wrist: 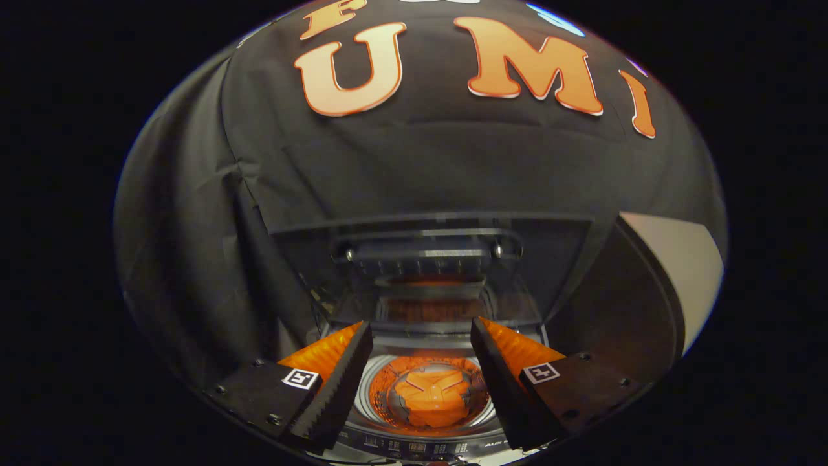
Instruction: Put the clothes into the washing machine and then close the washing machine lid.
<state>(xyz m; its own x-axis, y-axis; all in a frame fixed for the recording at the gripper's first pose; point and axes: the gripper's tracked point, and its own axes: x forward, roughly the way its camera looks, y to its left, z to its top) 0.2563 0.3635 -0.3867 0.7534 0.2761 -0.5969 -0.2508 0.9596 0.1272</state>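
Observation:
I look down into a top-loading washing machine (427, 443) whose drum (427, 395) glows orange between and below my fingers. The lid (433, 259), a dark glass panel with a handle, stands raised behind the drum and mirrors the orange glow. My gripper (420, 336) hangs above the drum mouth, open, with nothing between its fingers. Whether clothes lie in the drum I cannot tell; I see only the orange shape at its bottom.
Black cloth (414, 162) hangs close behind and left of the machine. A pale panel (679, 265) stands to the right of the lid. The machine's control strip (414, 448) runs along its near edge under my fingers.

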